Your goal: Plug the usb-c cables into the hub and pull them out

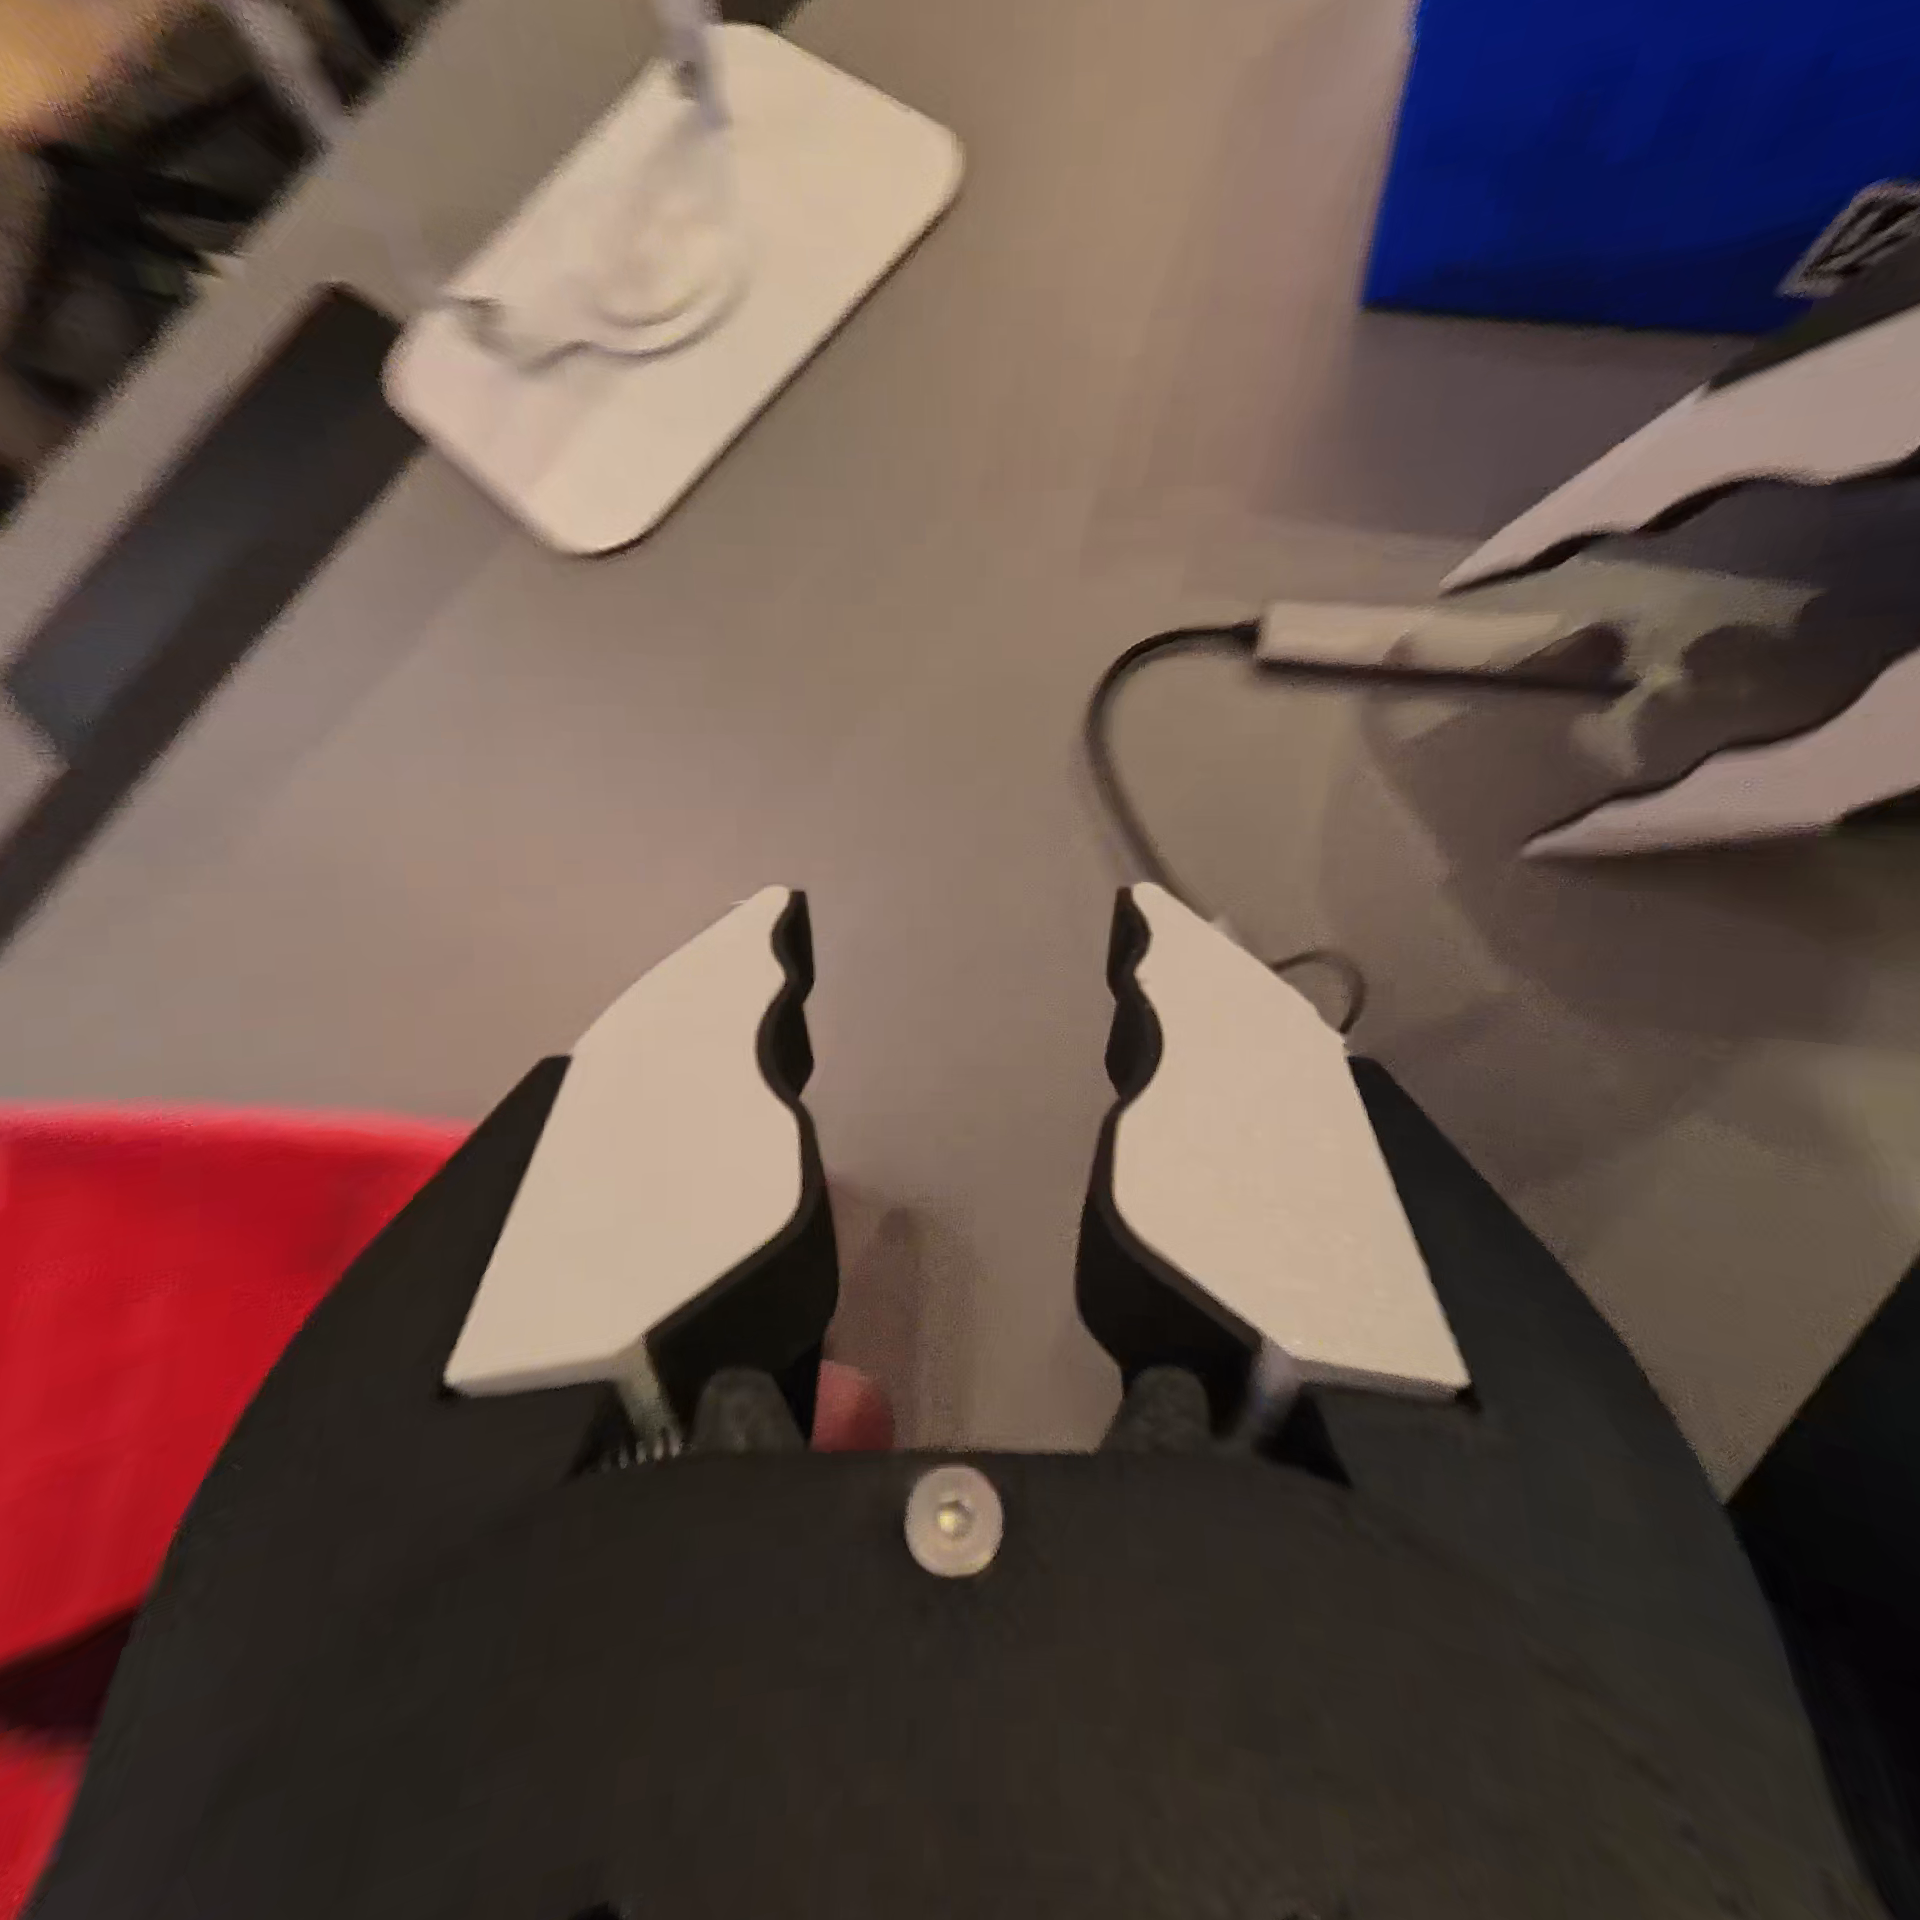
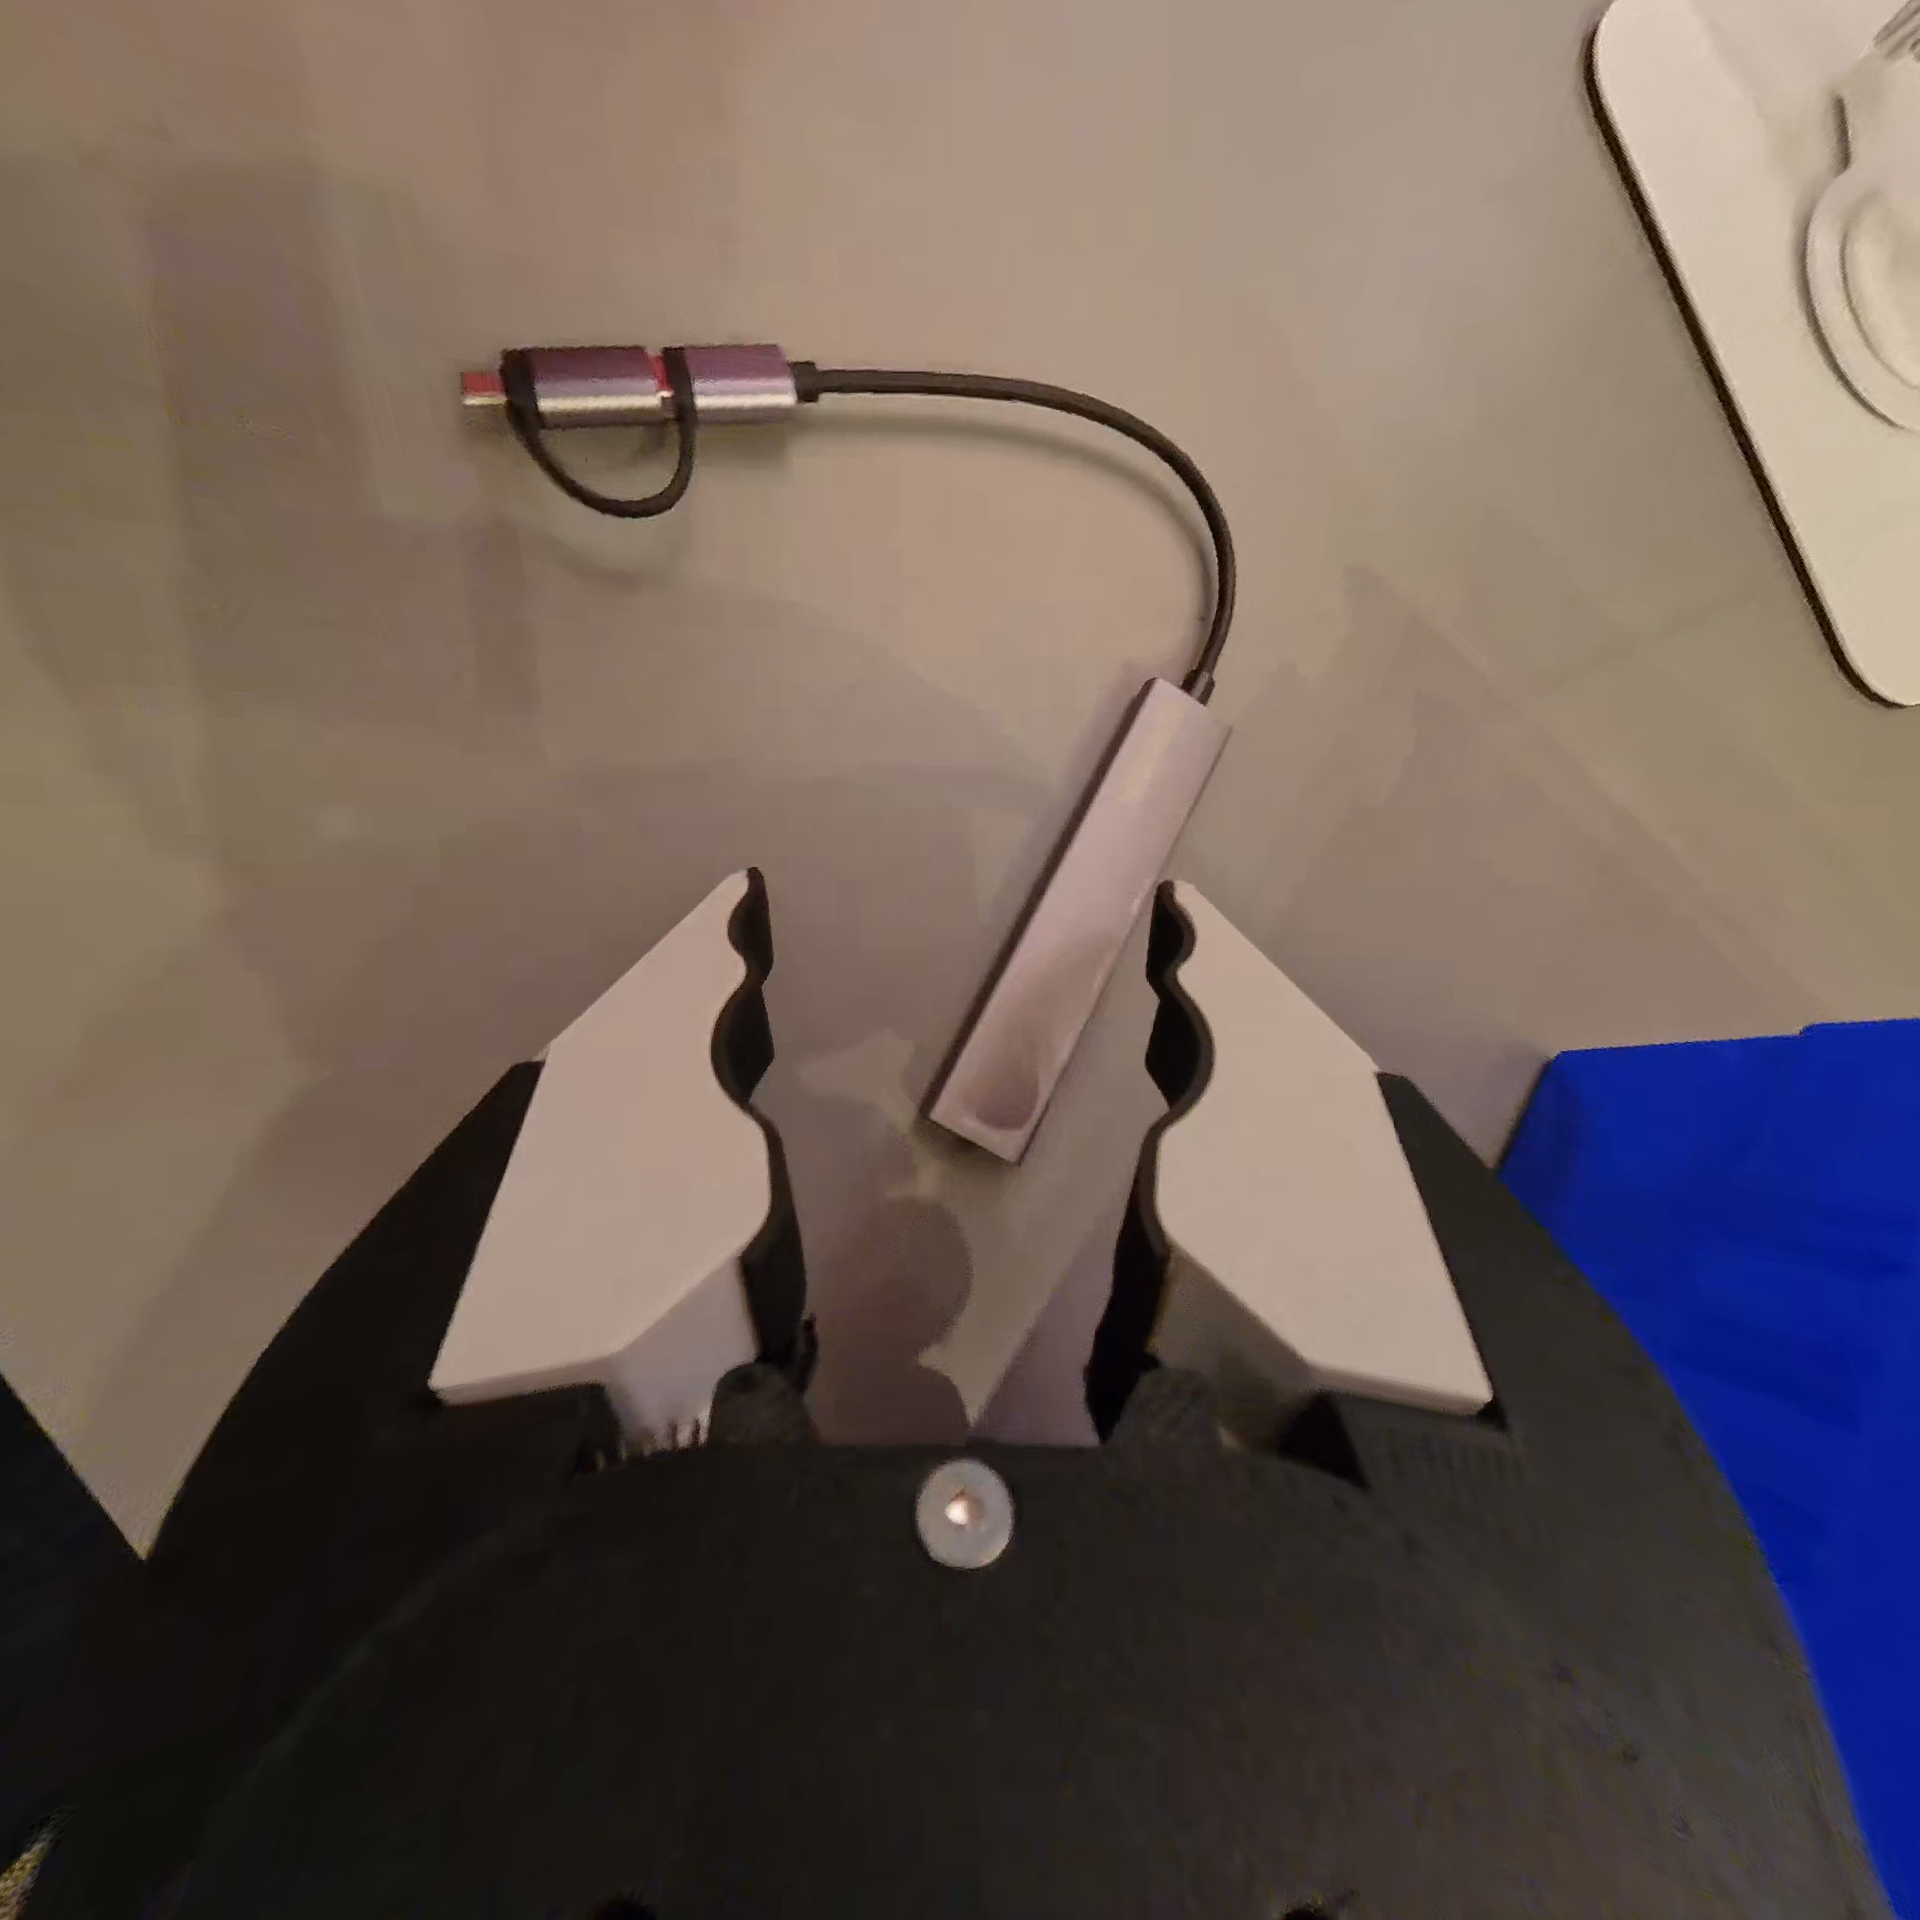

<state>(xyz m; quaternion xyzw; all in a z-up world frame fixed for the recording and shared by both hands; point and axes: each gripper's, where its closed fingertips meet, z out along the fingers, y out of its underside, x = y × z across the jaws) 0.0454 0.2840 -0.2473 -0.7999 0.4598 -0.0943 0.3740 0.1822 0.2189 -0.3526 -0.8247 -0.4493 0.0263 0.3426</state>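
Observation:
A slim grey hub (image 2: 1075, 925) lies on the grey table, its near end between the open fingers of my right gripper (image 2: 961, 894); whether the right finger touches it I cannot tell. A black cable (image 2: 1164, 447) curves from its far end to a metal plug with an adapter (image 2: 644, 390) at the far left. In the left wrist view the hub (image 1: 1340, 634) lies at the right under the right gripper's fingers (image 1: 1662, 499), its cable (image 1: 1112, 748) looping toward me. My left gripper (image 1: 961, 909) is open and empty above bare table.
A white stand base (image 1: 665, 312) sits at the far left of the table; it also shows in the right wrist view (image 2: 1766, 312). A blue box (image 1: 1621, 156) stands at the far right, also in the right wrist view (image 2: 1766, 1299). Red cloth (image 1: 187, 1351) lies at the left. About 20 centimeters separates my left fingertips from my right.

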